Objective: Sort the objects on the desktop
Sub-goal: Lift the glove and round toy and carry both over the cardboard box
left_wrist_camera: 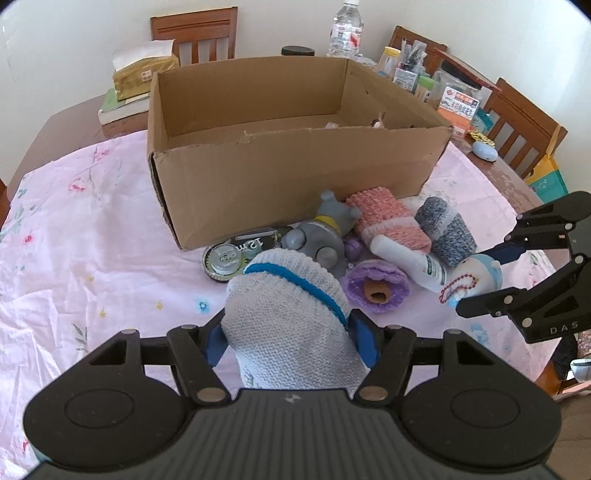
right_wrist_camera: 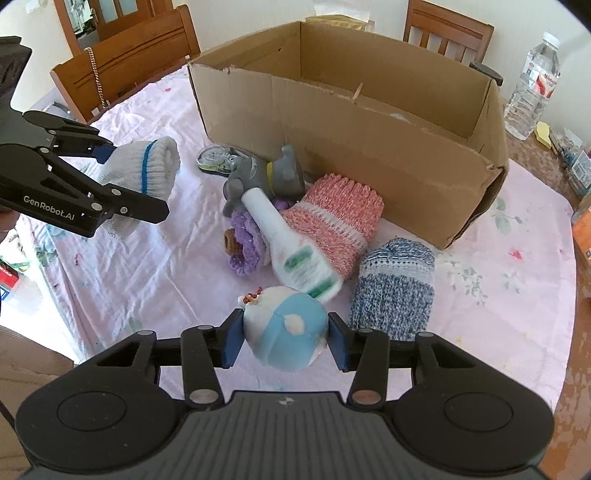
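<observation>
1. Left gripper [left_wrist_camera: 291, 338], one: jaws pinching a pale grey knitted sock with a blue stripe [left_wrist_camera: 291, 314], blue pads pressed into both its sides, at the near left of the pile.
2. Right gripper [right_wrist_camera: 284, 341], one: jaws closed against a round plush toy [right_wrist_camera: 282, 328], white with a light blue patch and a red bead string, at the near right of the pile.
3. Cardboard box [left_wrist_camera: 295, 173], one: open-topped, standing on the far side of the pile, touching the knitted pieces at its near wall. Its contents are mostly hidden.
4. Knitted pieces lying loose, two: one pink and white [right_wrist_camera: 340, 221] against the box; one blue-grey [right_wrist_camera: 393, 284] to its right.
5. White bottle [right_wrist_camera: 295, 251], one: on its side across the pink piece, cap pointing far left.
6. Grey toy figure with a yellow collar [left_wrist_camera: 317, 232], one: between bottle and box.
7. Purple crocheted item [left_wrist_camera: 373, 288], one: beside the bottle, brown centre showing.
8. Round tape-measure pack [left_wrist_camera: 232, 258], one: left of the grey figure, near the box corner.
9. Pink floral cloth [left_wrist_camera: 92, 240], one: covers the table under everything listed.
10. Clear water bottle [left_wrist_camera: 345, 29], one: far behind the box.
</observation>
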`<state>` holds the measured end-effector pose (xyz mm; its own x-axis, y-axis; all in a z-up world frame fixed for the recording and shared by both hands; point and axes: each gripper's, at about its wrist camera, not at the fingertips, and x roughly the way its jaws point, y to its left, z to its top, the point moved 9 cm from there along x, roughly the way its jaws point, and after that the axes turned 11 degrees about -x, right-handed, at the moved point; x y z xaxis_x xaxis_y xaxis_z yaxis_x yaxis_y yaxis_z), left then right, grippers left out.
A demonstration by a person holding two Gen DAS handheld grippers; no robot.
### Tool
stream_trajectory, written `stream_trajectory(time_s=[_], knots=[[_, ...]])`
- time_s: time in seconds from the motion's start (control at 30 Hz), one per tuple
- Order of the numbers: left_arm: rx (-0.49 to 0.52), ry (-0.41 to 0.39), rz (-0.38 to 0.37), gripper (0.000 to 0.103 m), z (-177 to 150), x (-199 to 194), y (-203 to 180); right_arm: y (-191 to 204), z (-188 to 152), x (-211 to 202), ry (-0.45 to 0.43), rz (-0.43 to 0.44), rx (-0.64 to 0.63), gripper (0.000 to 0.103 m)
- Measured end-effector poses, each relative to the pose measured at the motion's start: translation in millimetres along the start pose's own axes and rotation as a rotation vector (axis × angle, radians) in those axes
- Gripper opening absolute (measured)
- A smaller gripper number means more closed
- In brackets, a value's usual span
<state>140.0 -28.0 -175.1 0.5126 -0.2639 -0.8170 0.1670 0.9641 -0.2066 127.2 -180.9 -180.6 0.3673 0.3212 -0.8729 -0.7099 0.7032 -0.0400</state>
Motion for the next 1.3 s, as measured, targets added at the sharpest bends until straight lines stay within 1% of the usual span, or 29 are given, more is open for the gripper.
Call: stream_trajectory(time_s=[0.3, 0.63, 0.8, 1.0, 1.3], knots=[[0.045, 0.001, -0.022, 0.067, 6, -11, -11, -3, 7, -19, -0.019, -0.002, -0.047, 0.052], [0.109, -0.028, -0.052, 0.067, 22, -27, -29, -10, 26, -40, -0.074, -0.006, -0.086, 0.052], [0.156, -0.056, -0.063, 0.067, 38, -35, -39, -18, 39, -53, -0.108, -0.016, -0.099, 0.052], [0.180, -0.093, -0.077, 0.067, 62, -42, -45, -30, 54, -67, -0.141, -0.054, -0.139, 0.052], [0.218, -0.173, -0.057, 0.067, 101, -46, -48, -49, 84, -81, -0.192, -0.107, -0.194, 0.052]])
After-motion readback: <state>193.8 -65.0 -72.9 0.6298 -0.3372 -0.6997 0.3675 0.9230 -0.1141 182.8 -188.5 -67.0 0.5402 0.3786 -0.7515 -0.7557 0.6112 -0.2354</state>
